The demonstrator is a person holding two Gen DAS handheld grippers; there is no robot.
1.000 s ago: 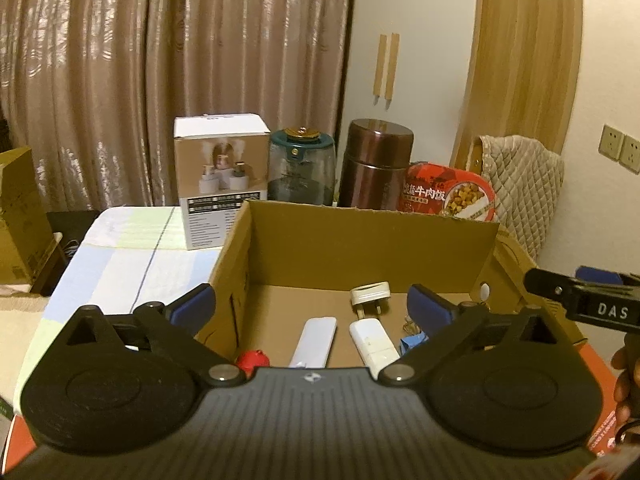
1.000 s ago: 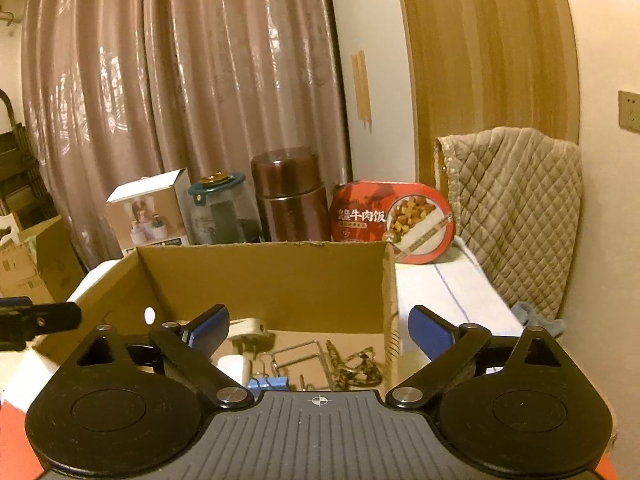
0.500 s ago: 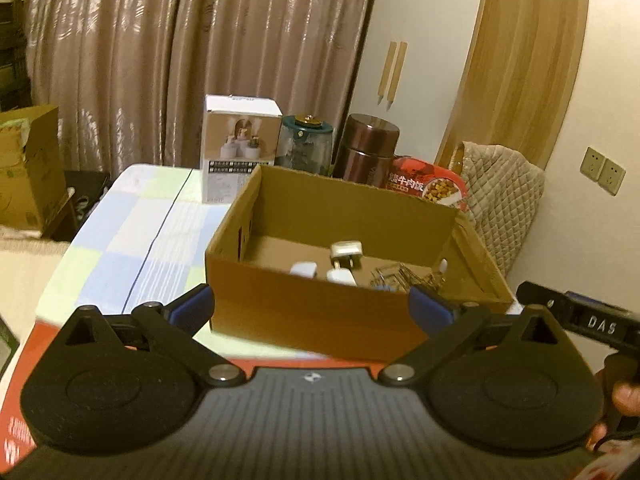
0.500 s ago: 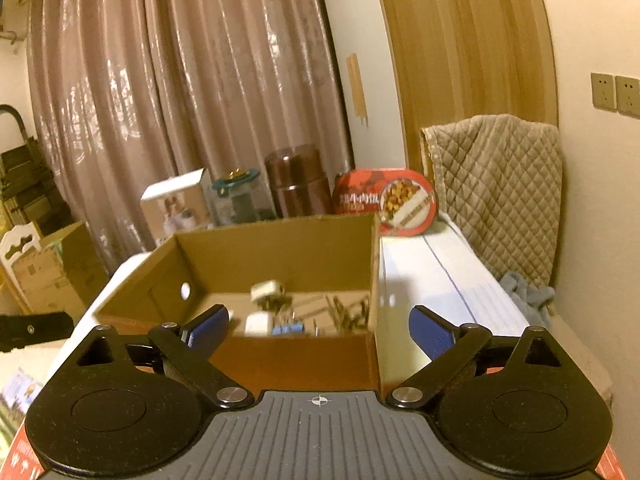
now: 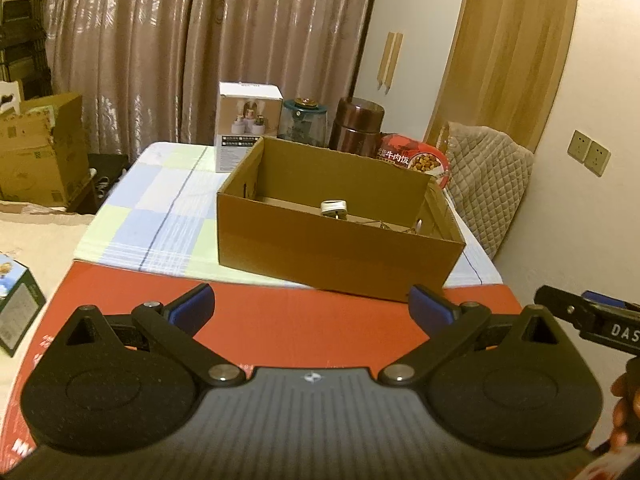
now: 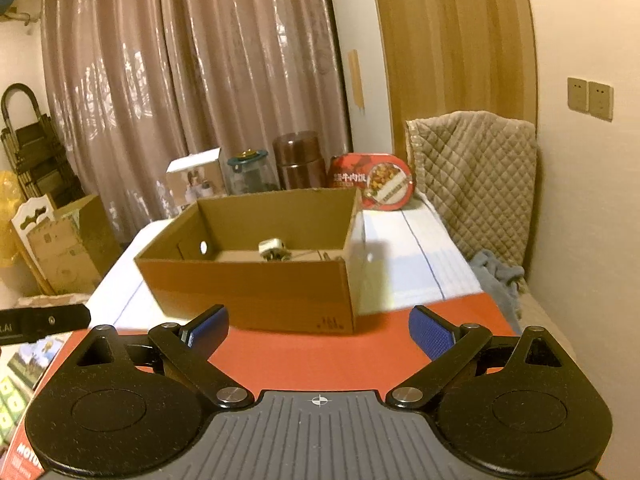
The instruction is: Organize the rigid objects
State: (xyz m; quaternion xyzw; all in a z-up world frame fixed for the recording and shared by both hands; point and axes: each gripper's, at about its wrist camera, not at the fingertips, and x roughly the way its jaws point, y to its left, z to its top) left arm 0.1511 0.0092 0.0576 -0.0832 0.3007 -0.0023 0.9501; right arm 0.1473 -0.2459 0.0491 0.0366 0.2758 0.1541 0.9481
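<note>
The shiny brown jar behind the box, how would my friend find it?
Find the open cardboard box on the checked cloth; four things line up behind it. The glossy brown metal canister stands third from the left, between a clear jar with a teal lid and a red food tub. It is the tallest and darkest.

Brown curtains [image 5: 192, 52] behind; quilted blanket [image 6: 472, 168] right (draped against wall); wall sockets [image 5: 590, 153]; checked cloth [image 5: 160, 216] on table.

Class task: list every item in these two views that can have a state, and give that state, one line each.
Left tongs: open, empty.
Right tongs: open, empty.
Brown cardboard box: open-topped, upright.
White plug adapter: lying inside box.
Brown metal canister: lid on.
Round red food tin: propped on edge.
</note>
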